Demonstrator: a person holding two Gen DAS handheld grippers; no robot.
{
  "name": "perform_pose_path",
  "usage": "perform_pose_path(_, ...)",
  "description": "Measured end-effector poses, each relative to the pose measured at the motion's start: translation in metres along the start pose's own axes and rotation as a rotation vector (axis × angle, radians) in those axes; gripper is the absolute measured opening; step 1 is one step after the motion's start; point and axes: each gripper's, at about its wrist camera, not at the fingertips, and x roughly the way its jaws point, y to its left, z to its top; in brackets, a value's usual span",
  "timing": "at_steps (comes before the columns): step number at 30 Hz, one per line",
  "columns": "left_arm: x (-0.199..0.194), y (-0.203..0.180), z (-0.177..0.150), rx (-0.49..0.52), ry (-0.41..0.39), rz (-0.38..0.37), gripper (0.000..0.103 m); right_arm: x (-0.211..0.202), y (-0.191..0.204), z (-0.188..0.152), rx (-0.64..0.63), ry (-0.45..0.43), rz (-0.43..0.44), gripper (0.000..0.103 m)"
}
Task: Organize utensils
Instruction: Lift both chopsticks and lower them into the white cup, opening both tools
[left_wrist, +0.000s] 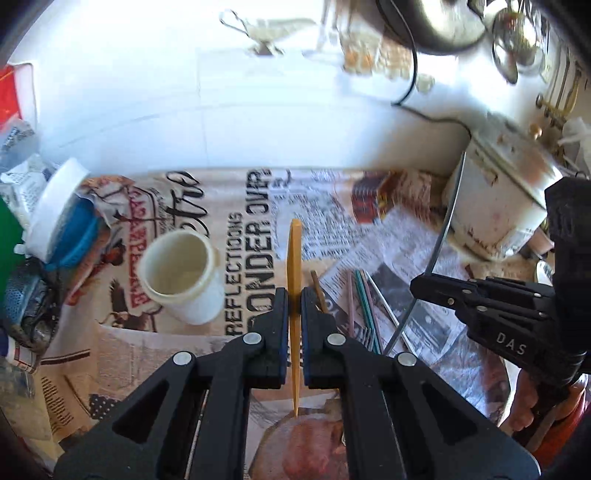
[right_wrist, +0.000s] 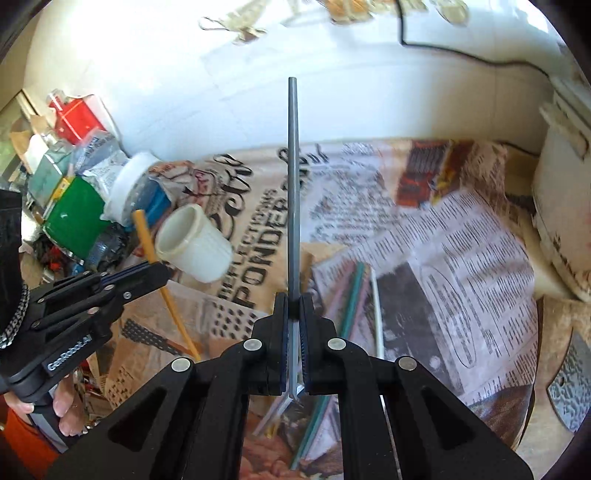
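Observation:
My left gripper (left_wrist: 294, 297) is shut on a thin orange plastic utensil (left_wrist: 295, 254), held edge-on above the newspaper. A white cup (left_wrist: 181, 273) stands upright just to its left. At the right of this view, my right gripper (left_wrist: 419, 286) grips a long grey utensil (left_wrist: 445, 225). In the right wrist view, the right gripper (right_wrist: 293, 299) is shut on the grey utensil (right_wrist: 293, 177), whose handle points away. There the left gripper (right_wrist: 164, 268) holds the orange utensil (right_wrist: 146, 236) beside the cup (right_wrist: 195, 245). Several coloured utensils (right_wrist: 354, 291) lie on the newspaper (right_wrist: 461, 258).
A white-lidded jar (left_wrist: 59, 206) lies on its side left of the cup, with a green container (right_wrist: 74, 216) and a red box (right_wrist: 74, 114) in the clutter beyond. A stained white appliance (left_wrist: 495, 192) stands at the right. A black cable (left_wrist: 413, 85) crosses the white wall.

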Motion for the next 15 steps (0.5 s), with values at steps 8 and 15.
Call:
perform_pose_path(8, -0.053, 0.037, 0.026, 0.011, -0.133, -0.008, 0.004, -0.006, 0.049, 0.022, -0.042, -0.089, -0.016, 0.005)
perform_pose_path(15, -0.088, 0.071, 0.055, 0.029, -0.231, -0.029, 0.004, -0.008, 0.09, 0.047, -0.057, -0.167, -0.026, 0.005)
